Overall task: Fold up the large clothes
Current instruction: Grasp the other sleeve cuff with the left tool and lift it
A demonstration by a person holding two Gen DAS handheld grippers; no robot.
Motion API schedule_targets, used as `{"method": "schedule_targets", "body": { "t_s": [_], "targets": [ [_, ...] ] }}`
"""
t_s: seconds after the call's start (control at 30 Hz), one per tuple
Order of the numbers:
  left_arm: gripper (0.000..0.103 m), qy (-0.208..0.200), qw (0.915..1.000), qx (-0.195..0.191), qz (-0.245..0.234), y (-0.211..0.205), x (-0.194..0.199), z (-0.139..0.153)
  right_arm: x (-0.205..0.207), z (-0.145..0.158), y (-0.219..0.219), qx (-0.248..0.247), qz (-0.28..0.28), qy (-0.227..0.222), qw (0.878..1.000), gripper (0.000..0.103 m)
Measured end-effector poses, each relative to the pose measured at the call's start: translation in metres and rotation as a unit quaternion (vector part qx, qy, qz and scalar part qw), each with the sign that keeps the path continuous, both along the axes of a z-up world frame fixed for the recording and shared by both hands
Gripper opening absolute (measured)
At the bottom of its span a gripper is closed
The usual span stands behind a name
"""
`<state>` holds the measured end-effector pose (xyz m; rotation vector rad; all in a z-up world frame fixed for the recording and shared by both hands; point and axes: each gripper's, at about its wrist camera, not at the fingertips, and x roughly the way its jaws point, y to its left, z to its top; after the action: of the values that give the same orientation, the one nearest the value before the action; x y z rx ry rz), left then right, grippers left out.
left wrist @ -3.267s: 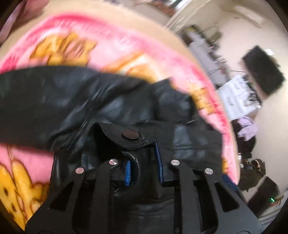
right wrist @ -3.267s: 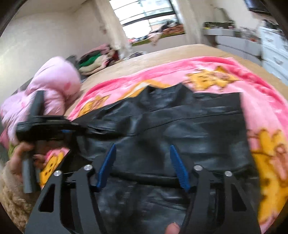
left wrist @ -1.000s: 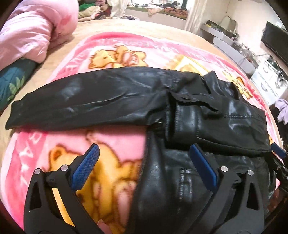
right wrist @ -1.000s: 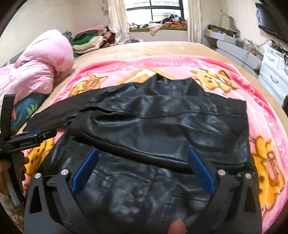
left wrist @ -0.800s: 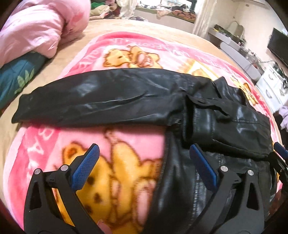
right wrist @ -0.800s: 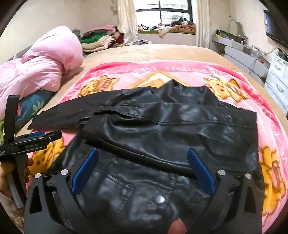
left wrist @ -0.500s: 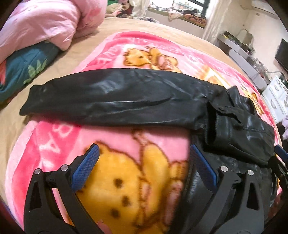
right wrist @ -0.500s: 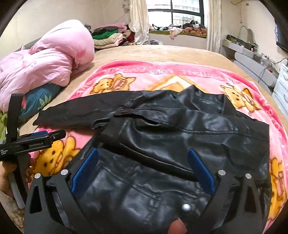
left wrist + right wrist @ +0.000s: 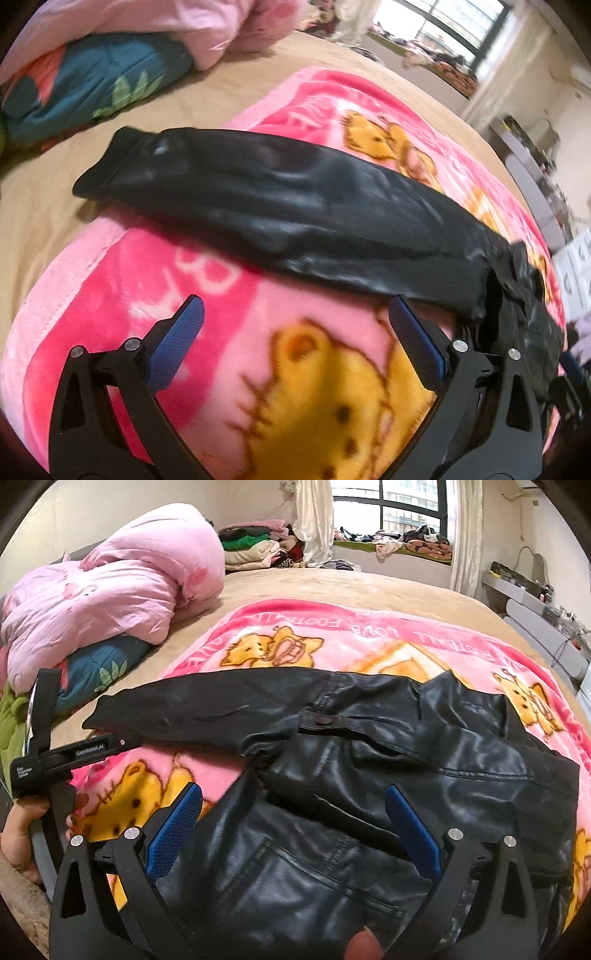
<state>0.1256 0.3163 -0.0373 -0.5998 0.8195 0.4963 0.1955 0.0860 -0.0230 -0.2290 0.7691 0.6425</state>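
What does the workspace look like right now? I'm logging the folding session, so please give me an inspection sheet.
Surface: bed with tan cover; pink bear-print blanket spread on it.
Job's things: black leather jacket lies on the blanket, one sleeve stretched out sideways, its cuff past the blanket edge.
Clutter: pink duvet and teal leaf-print bedding heaped at the bed's side.
Grippers: left tongs open, empty, over the blanket just short of the sleeve; right tongs open, empty, over the jacket body.
Cables: nothing seen on the bed.
Surroundings: window, folded clothes pile, white drawers at the far right.
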Motion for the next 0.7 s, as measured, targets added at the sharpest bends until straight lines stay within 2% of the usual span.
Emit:
{"method": "schedule_targets", "body": {
  "t_s": [0.27, 0.47, 0.5, 0.57, 0.63, 0.67, 0.7],
  "targets": [
    [0.094, -0.04, 0.9944, -0.069, 0.069, 0.05, -0.007, -0.012, -0.004, -0.002, 0.015, 0.005, 0.014, 0.006, 1.0, 0.098],
    [0.093, -0.053, 0.9877, -0.09, 0.116, 0.085, -0.005, -0.02, -0.003, -0.007, 0.004, 0.011, 0.002, 0.017, 1.0, 0.098],
    [0.09, -0.057, 0.9863, -0.094, 0.122, 0.089, -0.005, -0.021, -0.002, -0.008, 0.001, 0.011, -0.002, 0.018, 1.0, 0.098],
    [0.073, -0.051, 0.9855, -0.084, 0.138, 0.097, -0.002, -0.021, -0.001, -0.01, -0.008, 0.013, -0.012, 0.021, 1.0, 0.098],
    [0.033, -0.043, 0.9859, -0.066, 0.148, 0.101, 0.0, -0.018, 0.001, -0.012, -0.015, 0.016, -0.02, 0.024, 0.999, 0.098],
    [0.027, -0.049, 0.9856, -0.067, 0.147, 0.105, -0.001, -0.018, 0.002, -0.013, -0.018, 0.017, -0.024, 0.025, 0.999, 0.098],
    [0.015, -0.058, 0.9852, -0.071, 0.145, 0.106, -0.001, -0.017, 0.004, -0.014, -0.022, 0.017, -0.028, 0.028, 0.999, 0.098]
  ]
}}
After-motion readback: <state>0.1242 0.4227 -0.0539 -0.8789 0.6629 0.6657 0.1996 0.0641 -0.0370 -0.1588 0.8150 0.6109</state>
